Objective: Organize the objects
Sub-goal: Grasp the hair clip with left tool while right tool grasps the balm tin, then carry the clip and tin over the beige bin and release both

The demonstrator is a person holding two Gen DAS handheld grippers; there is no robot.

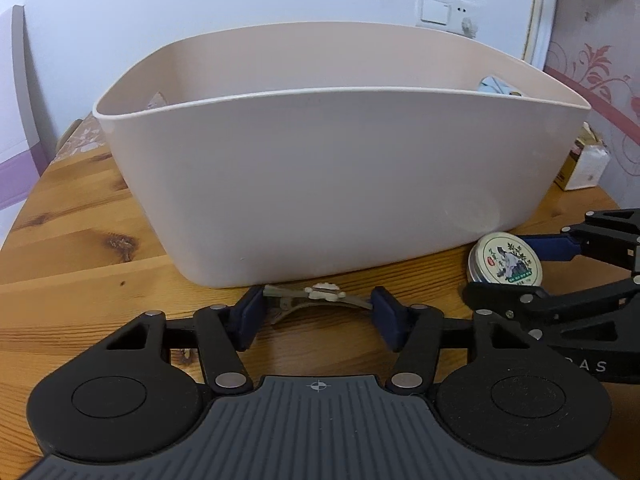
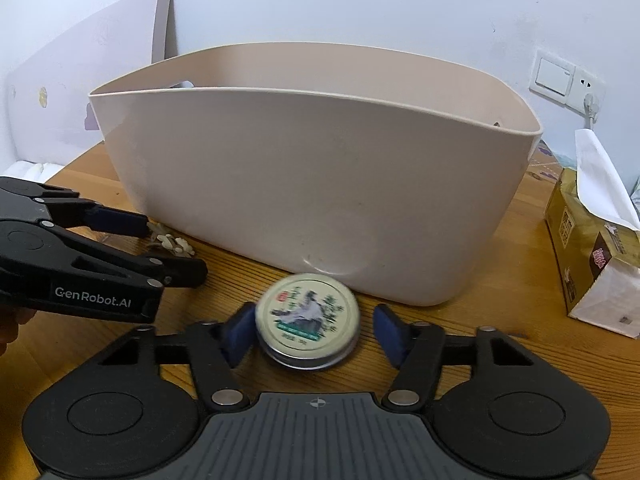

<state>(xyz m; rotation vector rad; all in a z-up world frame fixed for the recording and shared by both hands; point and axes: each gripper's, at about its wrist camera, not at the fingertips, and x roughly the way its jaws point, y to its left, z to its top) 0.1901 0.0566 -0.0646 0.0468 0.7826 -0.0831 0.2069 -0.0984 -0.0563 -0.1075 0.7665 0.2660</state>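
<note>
Left gripper (image 1: 318, 314) sits low on the wooden table (image 1: 80, 240), jaws spread wide w/ a hair clip (image 1: 320, 298) lying crosswise between the pads — each end of the clip is just beside a pad, but can't tell if they actually touch. Clip is flat on the table, just in front of the beige bin (image 1: 320, 168), near its front wall.

Right gripper (image 2: 316, 332) is also wide open. A round tin (image 2: 307, 318) w/ a printed lid lies on the table between its pads — up against the left pad, w/ a clear gap to the right pad. Tin looks slightly blurred in the right wrist view. It's close to the bin's front wall, towards its right end.

The two grippers are side by side, right one just beside the left. Something bluish pokes up inside the bin's right end; can't tell what. A tissue pack (image 2: 592, 256) stands to the right of the bin.
</note>
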